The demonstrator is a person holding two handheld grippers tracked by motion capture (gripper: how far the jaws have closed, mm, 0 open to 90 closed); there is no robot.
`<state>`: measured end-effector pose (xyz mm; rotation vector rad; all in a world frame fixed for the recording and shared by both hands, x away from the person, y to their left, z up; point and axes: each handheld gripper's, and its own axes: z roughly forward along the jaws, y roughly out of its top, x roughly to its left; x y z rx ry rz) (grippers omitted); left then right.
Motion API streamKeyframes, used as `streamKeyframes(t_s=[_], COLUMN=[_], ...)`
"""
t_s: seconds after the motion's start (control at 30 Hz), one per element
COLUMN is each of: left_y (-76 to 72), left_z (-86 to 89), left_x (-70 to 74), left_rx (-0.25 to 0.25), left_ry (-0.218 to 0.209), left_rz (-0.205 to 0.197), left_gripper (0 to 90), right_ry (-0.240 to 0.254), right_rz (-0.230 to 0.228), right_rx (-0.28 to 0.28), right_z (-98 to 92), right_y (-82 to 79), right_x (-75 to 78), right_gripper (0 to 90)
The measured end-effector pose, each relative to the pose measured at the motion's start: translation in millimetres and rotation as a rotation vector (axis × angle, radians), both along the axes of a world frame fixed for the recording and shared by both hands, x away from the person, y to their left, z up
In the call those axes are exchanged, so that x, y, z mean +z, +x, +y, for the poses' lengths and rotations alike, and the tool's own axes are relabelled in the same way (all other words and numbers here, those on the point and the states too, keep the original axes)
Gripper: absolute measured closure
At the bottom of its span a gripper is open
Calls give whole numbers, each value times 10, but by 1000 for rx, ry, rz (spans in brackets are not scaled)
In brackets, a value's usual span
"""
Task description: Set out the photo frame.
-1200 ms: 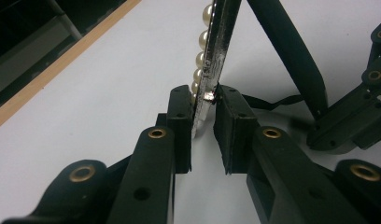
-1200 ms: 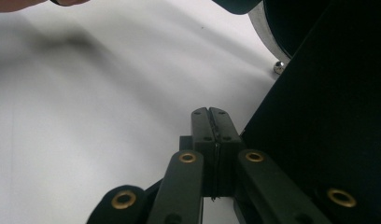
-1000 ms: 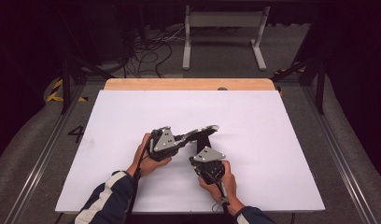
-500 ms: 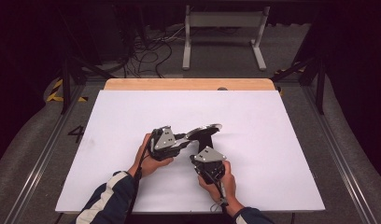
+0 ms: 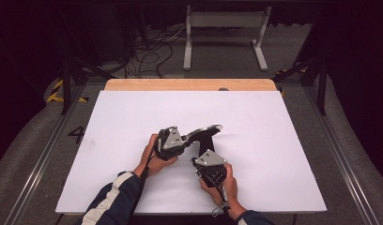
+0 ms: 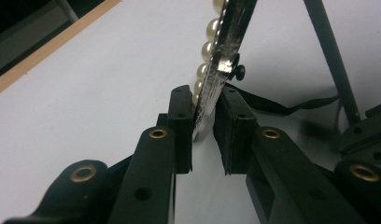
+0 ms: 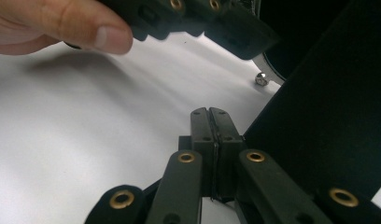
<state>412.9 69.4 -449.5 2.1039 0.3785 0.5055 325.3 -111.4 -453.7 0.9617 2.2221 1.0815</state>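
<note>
A pearl-rimmed silver picture frame (image 5: 206,131) with a black back stands tilted on the white table (image 5: 274,140), near its middle. My left gripper (image 5: 192,136) reaches in from the left. Its jaws have just been closing, and its pads now press on the frame's thin silver edge (image 6: 216,70), with the pearls (image 6: 208,46) against the left pad. A black ribbon (image 6: 272,105) and a black rod (image 6: 333,60) lie beyond. My right gripper (image 5: 202,151) sits just in front of the frame, shut (image 7: 210,112), pads together, with the frame's black panel (image 7: 328,116) to its right.
The white table has a wooden strip (image 5: 189,85) along its far edge. A metal stand (image 5: 225,33) and cables (image 5: 152,51) sit on the floor behind. In the right gripper view, the left hand's thumb (image 7: 62,23) and the left gripper's body (image 7: 198,18) hang close above.
</note>
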Motion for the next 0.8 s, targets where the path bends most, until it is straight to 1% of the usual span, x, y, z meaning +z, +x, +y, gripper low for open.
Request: streamKeyframes(t_s=[0.07, 0.13, 0.17, 0.23, 0.3, 0.37, 0.43, 0.5, 0.53, 0.63, 0.73, 0.8], left_y=[-8, -18, -23, -35, -52, -70, -86, -107, -124, -141, -160, -174], left_z=[-7, -3, 2, 11, 15, 17, 23, 17, 9, 9, 5, -4], left_x=[6, 10, 12, 19, 29, 30, 35, 29, 27, 33, 33, 37], left_rx=[-1, 1, 1, -1, -1, 3, 3, 10, 15, 13, 18, 19], left_ry=[9, 9, 8, 13, 25, 26, 35, 34, 35, 48, 51, 59], left_rz=[-7, 0, 6, 6, 0, 3, -3, -5, -13, -21, -18, -23], left_gripper=[780, 782, 783, 787, 788, 791, 793, 796, 796, 801, 802, 803], right_ry=[9, 41, 47, 34, 32, 26, 27, 32, 38, 32, 35, 32], right_rz=[-2, 9, 9, 0, 0, 4, 10, 16, 26, 22, 25, 27], right_rx=[-6, -7, -6, -4, -7, -12, -19, -18, -17, -18, -17, -12], right_z=[9, 20, 31, 54, 53, 37, 5, -10, -32, -55, -72, -92], right_y=[2, 4, -1, -13, -13, -1, 12, 17, 20, 20, 19, 12], right_x=[12, 48, 62, 62, 60, 54, 52, 53, 60, 76, 79, 76], right_gripper=[889, 890, 891, 900, 900, 900, 900, 900, 900, 900, 900, 900])
